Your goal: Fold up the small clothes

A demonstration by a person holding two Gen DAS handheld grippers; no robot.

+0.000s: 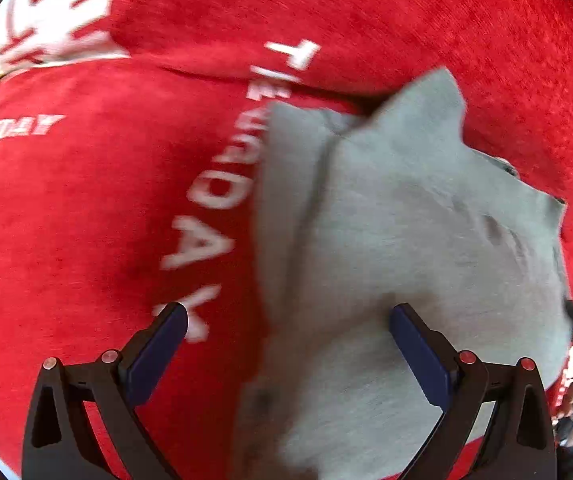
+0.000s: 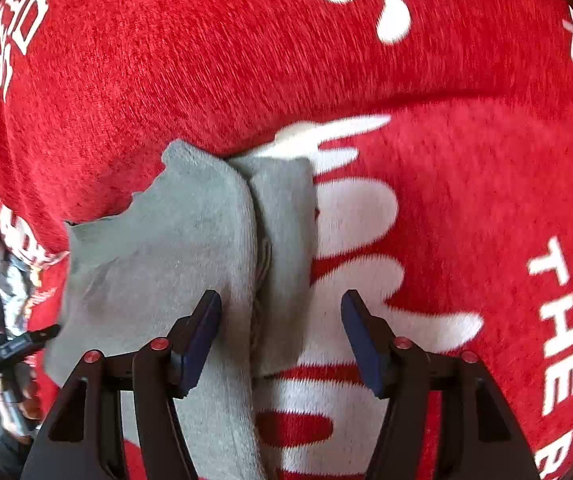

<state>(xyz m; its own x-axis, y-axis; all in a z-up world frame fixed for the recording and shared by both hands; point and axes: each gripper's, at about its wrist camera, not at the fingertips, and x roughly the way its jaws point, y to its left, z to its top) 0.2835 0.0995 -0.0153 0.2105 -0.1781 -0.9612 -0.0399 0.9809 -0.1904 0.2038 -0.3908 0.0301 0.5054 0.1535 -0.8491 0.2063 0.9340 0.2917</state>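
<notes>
Grey garment [image 1: 406, 240] lying partly folded on the red cloth [image 1: 86, 220].
Left gripper [image 1: 286, 316] and right gripper [image 2: 282, 300] are hovering, jaws spread and empty, straddling its 6 o'clock edges, likely positioning for a fold.

Both grippers look the same: the left gripper [image 1: 288, 316] and right gripper [image 2: 281, 306] are black plastic frames with triangular cutouts in the arms. Each finger carries a flat dark-blue pad [image 1: 420, 354], and small round red-capped screws [image 2: 160, 344] sit at the joints, two per side.
</notes>
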